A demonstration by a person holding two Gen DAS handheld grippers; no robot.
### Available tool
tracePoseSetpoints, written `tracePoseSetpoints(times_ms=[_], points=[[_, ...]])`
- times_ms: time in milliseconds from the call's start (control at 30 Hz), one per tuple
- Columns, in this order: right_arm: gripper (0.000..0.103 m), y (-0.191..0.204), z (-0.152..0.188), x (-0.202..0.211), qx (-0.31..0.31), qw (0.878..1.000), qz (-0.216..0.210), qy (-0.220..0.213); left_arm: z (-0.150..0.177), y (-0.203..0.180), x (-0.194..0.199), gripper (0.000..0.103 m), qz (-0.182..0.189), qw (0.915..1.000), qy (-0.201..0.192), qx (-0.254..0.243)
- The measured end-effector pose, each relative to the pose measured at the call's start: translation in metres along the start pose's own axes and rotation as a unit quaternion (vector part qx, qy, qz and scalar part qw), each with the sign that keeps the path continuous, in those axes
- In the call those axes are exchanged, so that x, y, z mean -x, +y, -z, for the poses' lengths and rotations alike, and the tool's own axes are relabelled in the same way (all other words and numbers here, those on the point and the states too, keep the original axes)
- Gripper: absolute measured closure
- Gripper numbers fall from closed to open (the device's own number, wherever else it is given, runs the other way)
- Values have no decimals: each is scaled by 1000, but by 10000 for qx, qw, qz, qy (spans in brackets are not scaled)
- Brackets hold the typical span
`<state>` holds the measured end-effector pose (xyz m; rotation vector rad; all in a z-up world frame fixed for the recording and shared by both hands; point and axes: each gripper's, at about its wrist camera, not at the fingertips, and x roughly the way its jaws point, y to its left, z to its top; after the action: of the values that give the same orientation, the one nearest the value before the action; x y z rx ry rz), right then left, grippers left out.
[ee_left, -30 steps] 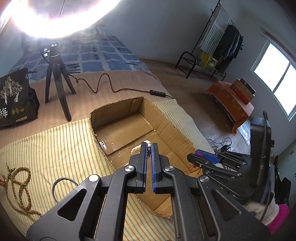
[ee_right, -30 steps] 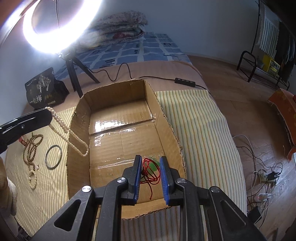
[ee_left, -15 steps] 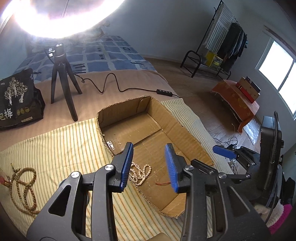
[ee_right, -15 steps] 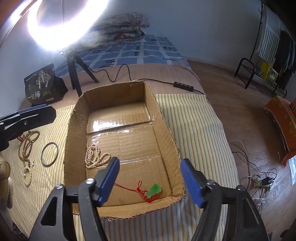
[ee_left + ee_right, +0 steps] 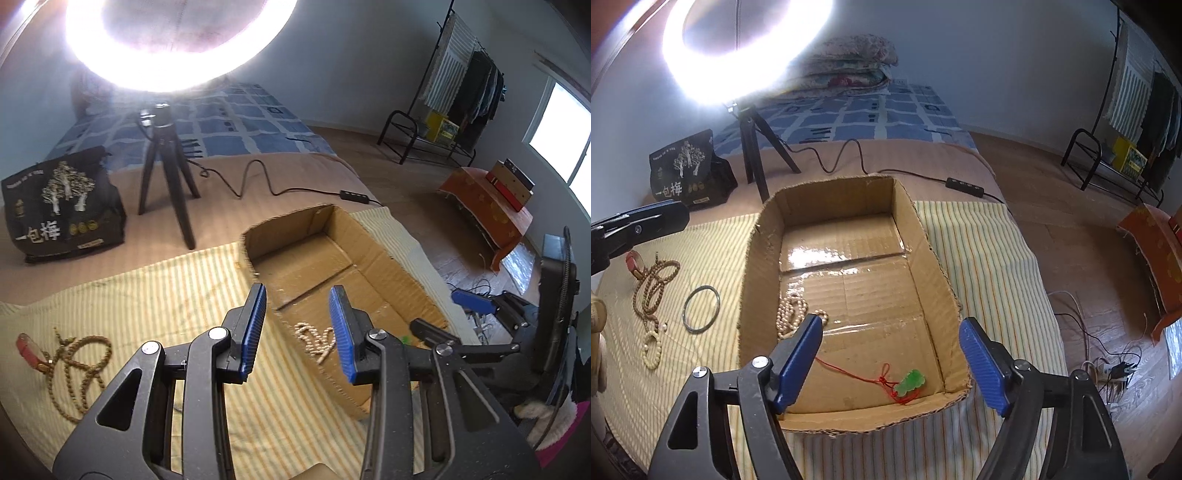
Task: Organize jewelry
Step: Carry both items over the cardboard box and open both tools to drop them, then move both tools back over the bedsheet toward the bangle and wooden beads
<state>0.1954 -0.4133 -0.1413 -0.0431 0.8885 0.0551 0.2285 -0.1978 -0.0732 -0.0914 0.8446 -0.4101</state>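
Note:
An open cardboard box [image 5: 934,266] lies on a striped cloth; it also shows in the left wrist view [image 5: 391,254]. Inside lie a pearl necklace [image 5: 792,314], also in the left wrist view [image 5: 314,338], and a green pendant on red cord [image 5: 910,382]. Left of the box lie a wooden bead strand [image 5: 652,284], also in the left wrist view [image 5: 79,369], a metal bangle [image 5: 701,309] and a small cream bead bracelet [image 5: 652,349]. My left gripper [image 5: 297,332] is open and empty over the box's left wall. My right gripper [image 5: 892,363] is open wide and empty above the box's near end.
A ring light on a tripod [image 5: 166,177] and a black printed bag [image 5: 62,206] stand behind the cloth. A cable with a switch [image 5: 964,182] runs behind the box. The bed's edge drops to the floor on the right, with a clothes rack [image 5: 1123,122] beyond.
The left gripper opened and dropped the pearl necklace into the box, then drew back left. The right gripper opened, released the green pendant and pulled back.

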Motion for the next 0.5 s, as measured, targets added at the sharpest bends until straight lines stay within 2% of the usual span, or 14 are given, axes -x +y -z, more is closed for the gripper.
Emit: tracePoseSetpoints(times_ms=[133,233,500], points=[[18,10,-3,5,75,9999,-30,-106,1,16,11,66,-183,9998,-39,8],[13,20,-5,9,153,9997,-27,-213,3,28,20,52,-327,9994,-111,8],[10,48,-6,18,343,9984,-232,-377,11,72,46,50,-629,9978,-113,173]])
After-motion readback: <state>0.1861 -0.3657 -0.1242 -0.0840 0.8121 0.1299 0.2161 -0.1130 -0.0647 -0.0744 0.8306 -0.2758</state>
